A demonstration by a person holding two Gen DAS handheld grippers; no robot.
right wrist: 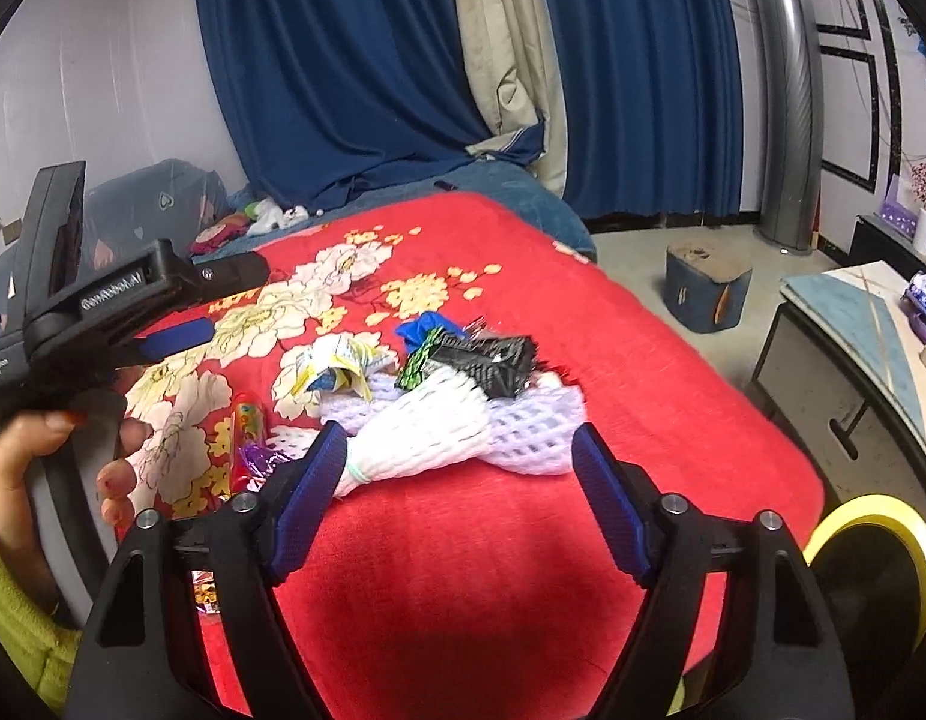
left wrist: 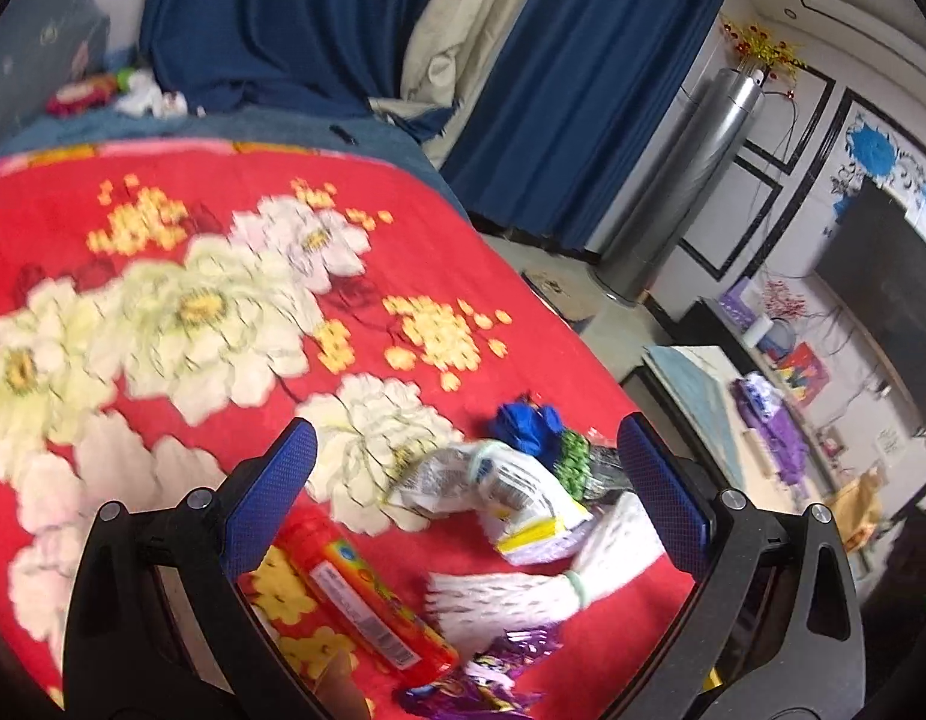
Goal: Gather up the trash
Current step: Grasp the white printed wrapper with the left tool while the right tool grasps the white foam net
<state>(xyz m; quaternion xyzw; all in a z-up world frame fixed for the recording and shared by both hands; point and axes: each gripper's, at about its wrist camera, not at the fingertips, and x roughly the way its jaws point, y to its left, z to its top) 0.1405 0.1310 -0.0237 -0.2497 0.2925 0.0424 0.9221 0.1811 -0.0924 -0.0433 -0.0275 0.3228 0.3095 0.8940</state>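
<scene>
Blue-padded fingers of the right gripper (right wrist: 456, 468) sit closest to its lens, jaws spread wide with nothing between the pads; they hang above bare red blanket (right wrist: 673, 396) on the bed, short of the litter. Trash lies in one loose heap near the middle of the blanket: white foam fruit netting (right wrist: 438, 420) at the front, a crumpled white and yellow wrapper (right wrist: 327, 375) behind it to the left, a black wrapper (right wrist: 493, 360) and a green patterned scrap (right wrist: 419, 367) on top, a blue scrap (right wrist: 423, 324) at the back. Off the heap's left side lie a red snack tube (right wrist: 248, 420) and a purple foil wrapper (right wrist: 258, 459). From the right gripper the netting lies straight ahead, its cinched end just beyond the left pad and its long axis running across the jaw line, left to right. Seen in the left wrist view, the left gripper (left wrist: 463, 468) is likewise open and empty, and the heap already appears between and just beyond its pads, with the tube (left wrist: 366, 594) below its left finger, long axis running away from the lens and slanted. A person's hand (right wrist: 72, 456) grips that tool at the left edge of the right wrist view. Judgement: neither gripper has contact yet; the left appears nearer the wrapper and tube, the right nearer the netting. Netting is soft and light and should crush under the pads; a bite on a loose edge may drag neighbouring scraps. A yellow-rimmed bin (right wrist: 871, 564), partly visible at lower right, is the probable receptacle.
</scene>
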